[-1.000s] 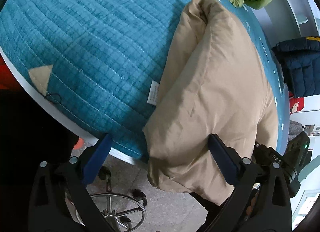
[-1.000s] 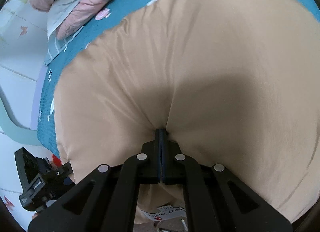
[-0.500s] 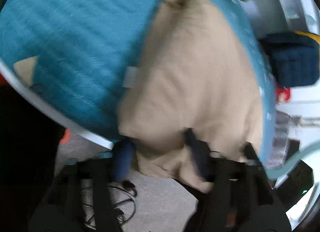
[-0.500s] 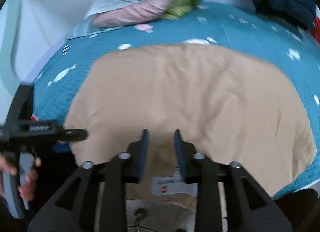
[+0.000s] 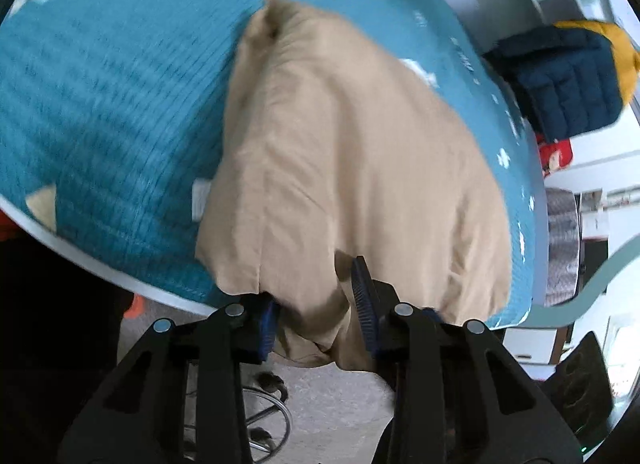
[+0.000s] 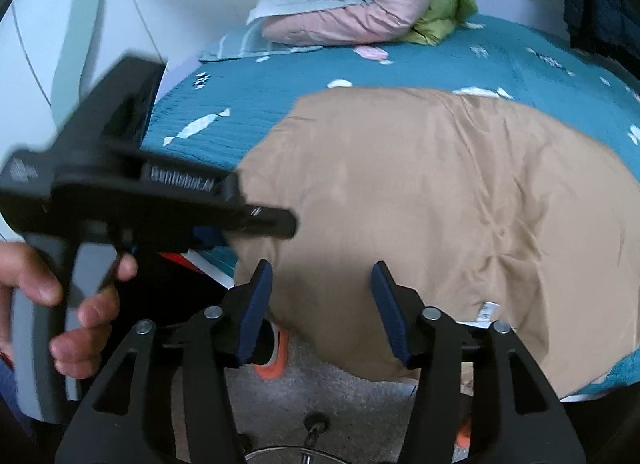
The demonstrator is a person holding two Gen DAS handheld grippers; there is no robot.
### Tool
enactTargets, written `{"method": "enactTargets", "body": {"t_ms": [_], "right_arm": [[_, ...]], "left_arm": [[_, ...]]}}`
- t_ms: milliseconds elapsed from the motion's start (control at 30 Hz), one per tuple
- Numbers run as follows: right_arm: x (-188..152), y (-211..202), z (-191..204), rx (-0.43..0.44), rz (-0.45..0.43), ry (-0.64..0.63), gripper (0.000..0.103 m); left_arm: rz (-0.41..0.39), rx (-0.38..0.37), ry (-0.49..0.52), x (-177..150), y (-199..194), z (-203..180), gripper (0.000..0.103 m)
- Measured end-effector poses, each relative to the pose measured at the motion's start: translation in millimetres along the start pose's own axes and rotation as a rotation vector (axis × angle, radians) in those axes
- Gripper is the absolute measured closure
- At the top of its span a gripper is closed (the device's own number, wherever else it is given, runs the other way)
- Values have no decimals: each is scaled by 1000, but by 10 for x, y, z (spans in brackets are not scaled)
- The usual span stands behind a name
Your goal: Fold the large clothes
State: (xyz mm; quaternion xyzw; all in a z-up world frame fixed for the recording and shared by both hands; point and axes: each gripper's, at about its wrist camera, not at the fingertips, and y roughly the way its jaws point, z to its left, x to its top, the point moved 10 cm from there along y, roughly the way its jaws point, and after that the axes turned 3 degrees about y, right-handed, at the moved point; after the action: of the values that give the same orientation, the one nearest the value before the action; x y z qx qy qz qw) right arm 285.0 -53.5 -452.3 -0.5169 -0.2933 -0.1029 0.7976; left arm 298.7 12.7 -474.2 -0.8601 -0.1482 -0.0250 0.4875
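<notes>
A large tan garment (image 5: 352, 168) lies folded on a teal quilted bed cover (image 5: 104, 104), its near edge hanging over the bed's front. My left gripper (image 5: 316, 304) is partly closed around a bunch of the hanging tan hem, with cloth between its blue pads. In the right wrist view the tan garment (image 6: 440, 200) fills the middle. My right gripper (image 6: 322, 304) is open and empty just in front of the garment's near edge. The left gripper's black body (image 6: 132, 192) and the hand holding it show at the left.
A pink and green pile of bedding (image 6: 360, 0) lies at the far end of the bed. A navy and yellow padded jacket (image 5: 560, 84) sits beyond the bed's right side. A chair base (image 5: 260, 424) stands on the floor below the bed edge.
My right gripper let go of the tan garment, opened and drew back. My left gripper moved in from open beside the hem and narrowed around the hanging edge.
</notes>
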Motion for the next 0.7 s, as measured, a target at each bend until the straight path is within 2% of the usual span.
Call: {"method": "enactTargets", "body": {"t_ms": [200,367,500,600,633,667,700], "right_arm": [[55,27,197,37,-40,-60,39],[115,220,220,13,-41,-97,39],[128,424,239,-30,-36,-137,38],[117,523,206,-79,-29,-161,47],[119,535,183,-96,-27,-163,63],[128,540,150,-89,-23,-146,75],[145,531,115,-46,-14,-105,77]], "left_arm": [[-7,-37,24,75,-160,-158,70],[2,-52,9,98,-161,-172,70],[14,-92,-22,90,-139,-220,70],[18,-122,-44,102,-147,-225,70],[17,-132,-55,110,-145,-229,70],[16,-135,-59,120,-155,-228,70],[9,-135,-56,130,-182,-236,70]]}}
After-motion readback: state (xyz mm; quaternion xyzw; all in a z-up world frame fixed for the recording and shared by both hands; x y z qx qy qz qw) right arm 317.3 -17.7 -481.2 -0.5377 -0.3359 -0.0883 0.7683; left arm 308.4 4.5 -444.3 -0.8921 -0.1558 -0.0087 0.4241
